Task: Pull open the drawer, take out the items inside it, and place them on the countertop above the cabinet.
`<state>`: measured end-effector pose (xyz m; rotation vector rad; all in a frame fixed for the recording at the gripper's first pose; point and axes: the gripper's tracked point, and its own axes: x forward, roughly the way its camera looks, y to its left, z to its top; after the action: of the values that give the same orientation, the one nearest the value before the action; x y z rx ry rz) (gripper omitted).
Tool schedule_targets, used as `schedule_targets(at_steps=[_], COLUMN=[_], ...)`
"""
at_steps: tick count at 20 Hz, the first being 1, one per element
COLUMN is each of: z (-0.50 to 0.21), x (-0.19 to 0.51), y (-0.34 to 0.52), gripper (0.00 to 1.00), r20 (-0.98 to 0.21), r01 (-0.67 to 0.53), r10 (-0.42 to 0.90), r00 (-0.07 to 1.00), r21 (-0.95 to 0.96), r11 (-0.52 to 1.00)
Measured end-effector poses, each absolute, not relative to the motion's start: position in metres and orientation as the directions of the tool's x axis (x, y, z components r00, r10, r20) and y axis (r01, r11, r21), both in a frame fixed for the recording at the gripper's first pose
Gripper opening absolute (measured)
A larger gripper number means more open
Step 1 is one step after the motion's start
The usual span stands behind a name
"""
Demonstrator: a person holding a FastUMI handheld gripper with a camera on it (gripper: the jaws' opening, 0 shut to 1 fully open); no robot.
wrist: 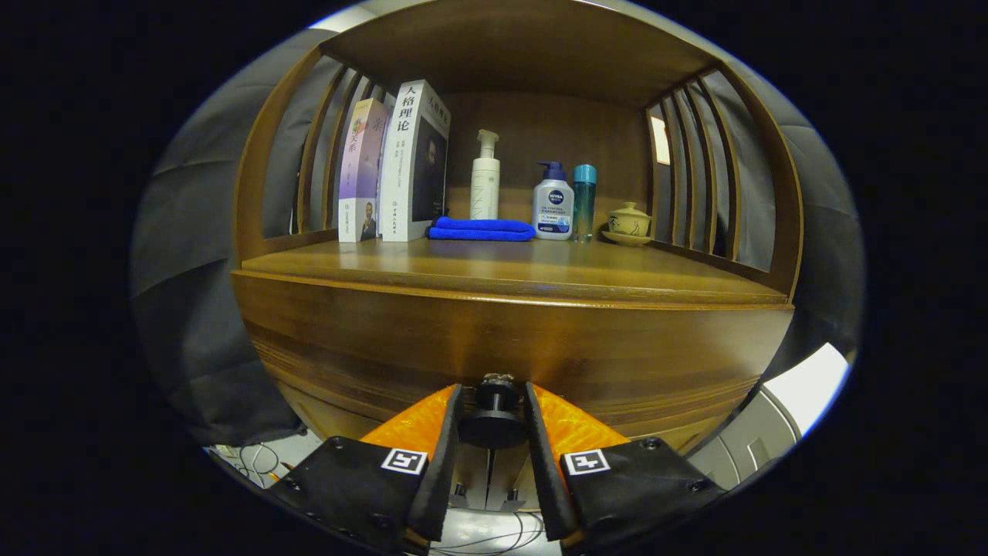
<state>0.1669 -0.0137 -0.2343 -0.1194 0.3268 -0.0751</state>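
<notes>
Drawer (509,347) closed under the countertop (509,270), knob (494,409) pinched between gripper (494,413) fingers. Likely to slip off the small round knob if pulled crooked. Above, left to right: books (397,166), blue cloth (482,229), pump bottles (485,176), lidded cup (629,222), crowding the rear, front free.

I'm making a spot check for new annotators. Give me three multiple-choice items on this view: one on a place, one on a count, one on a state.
1. Where does the blue cloth lie?
A. before the white pump bottle
B. on the books
C. under the lidded cup

2. How many bottles stand on the countertop?
A. one
B. three
C. five

3. The tool is:
A. wide open
B. around the drawer knob
C. holding the cloth

Key: 1 A, the cloth lies at the bottle's foot; 2 B, three bottles stand there; 3 B, the knob sits between the fingers.
</notes>
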Motion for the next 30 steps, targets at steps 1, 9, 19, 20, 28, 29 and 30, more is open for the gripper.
schedule_targets(at_steps=[1, 9, 19, 20, 28, 29, 30], z=[-0.237, -0.241, -0.241, -0.241, -0.24, -0.24, -0.24], x=[0.165, 0.164, 0.145, 0.139, 0.083, 0.076, 0.069], y=[-0.014, -0.013, -0.012, -0.011, -0.007, -0.007, -0.006], gripper=[0.49, 0.37, 0.21, 0.21, 0.21, 0.21, 0.21], r20=[-0.319, -0.313, -0.328, -0.325, -0.329, -0.33, -0.332], r01=[0.057, 0.053, 0.016, 0.016, -0.026, -0.032, -0.038], r10=[-0.099, -0.091, -0.048, -0.05, -0.016, -0.011, -0.007], r00=[0.943, 0.945, 0.944, 0.944, 0.944, 0.944, 0.943], r21=[-0.137, -0.127, -0.097, -0.106, -0.123, -0.125, -0.126], r11=[0.989, 0.991, 0.995, 0.994, 0.992, 0.992, 0.991])
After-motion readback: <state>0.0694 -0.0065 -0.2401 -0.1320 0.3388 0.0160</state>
